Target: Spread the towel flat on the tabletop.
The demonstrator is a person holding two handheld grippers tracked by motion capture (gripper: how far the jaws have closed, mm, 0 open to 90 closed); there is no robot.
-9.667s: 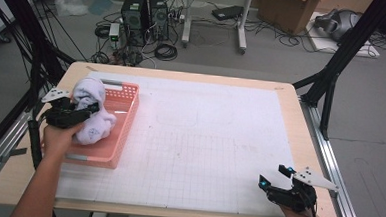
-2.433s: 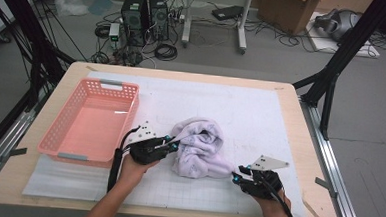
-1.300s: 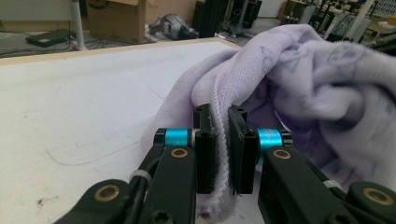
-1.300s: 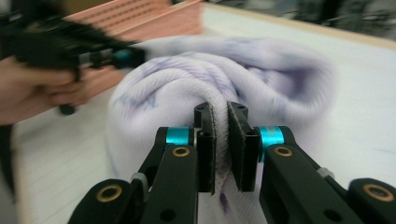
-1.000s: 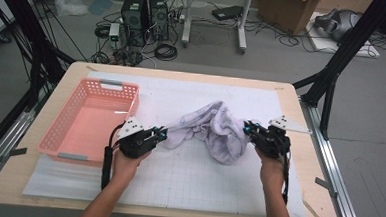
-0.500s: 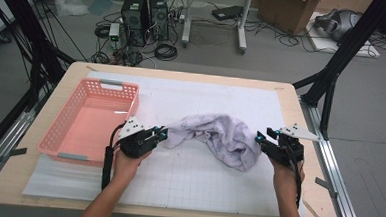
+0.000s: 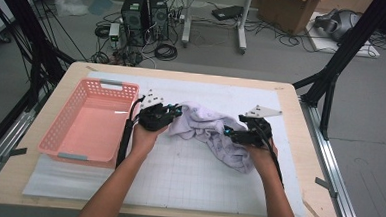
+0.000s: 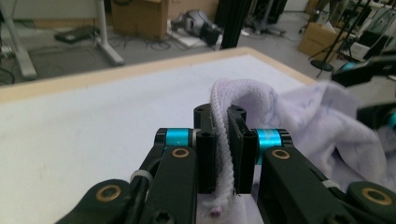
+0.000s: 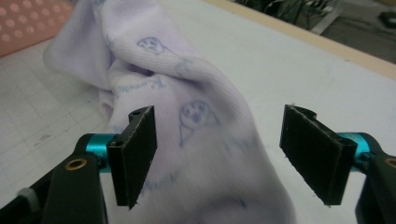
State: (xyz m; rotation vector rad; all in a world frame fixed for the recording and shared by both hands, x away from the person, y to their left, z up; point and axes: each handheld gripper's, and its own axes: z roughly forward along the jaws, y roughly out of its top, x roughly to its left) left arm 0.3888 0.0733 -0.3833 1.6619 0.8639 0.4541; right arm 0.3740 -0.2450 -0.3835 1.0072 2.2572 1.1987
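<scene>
Basket [image 7: 87, 123], pink plastic, is sitting empty at the left of the table [image 7: 299, 144], on the white gridded mat [image 7: 187, 173] that is covering most of the tabletop; a corner of it is showing at the upper left of the right gripper view [image 9: 28, 21].

Left gripper [image 7: 177, 110] is lying just right of the basket's near corner, pointing toward the middle of the mat. Its jaws are clenching a thick ribbed hem of the cloth [image 7: 214, 134]; in the left gripper view [image 8: 219, 154] the hem is running up between the two pads and arching over their tips, pinched tight.

Cloth, pale lilac with small printed faces, is lying crumpled between the two grippers at the middle of the mat. Its left end is being held at the left gripper, and its bulk is sagging down and to the right, resting on the mat in front of the right hand. In the left gripper view [image 8: 336, 126] it is spreading away to the right of the jaws.

Right gripper [image 7: 229, 134] is pointing left into the cloth from the right side of the mat. Its jaws have just been opening and are standing wide and released; in the right gripper view [image 9: 219, 158] the cloth [image 9: 196, 116] is lying between and beyond the pads, with neither pad pressing on it.

Floor beyond the table is carrying computer towers [image 7: 146, 11], cables and cardboard boxes [image 7: 286, 6].
</scene>
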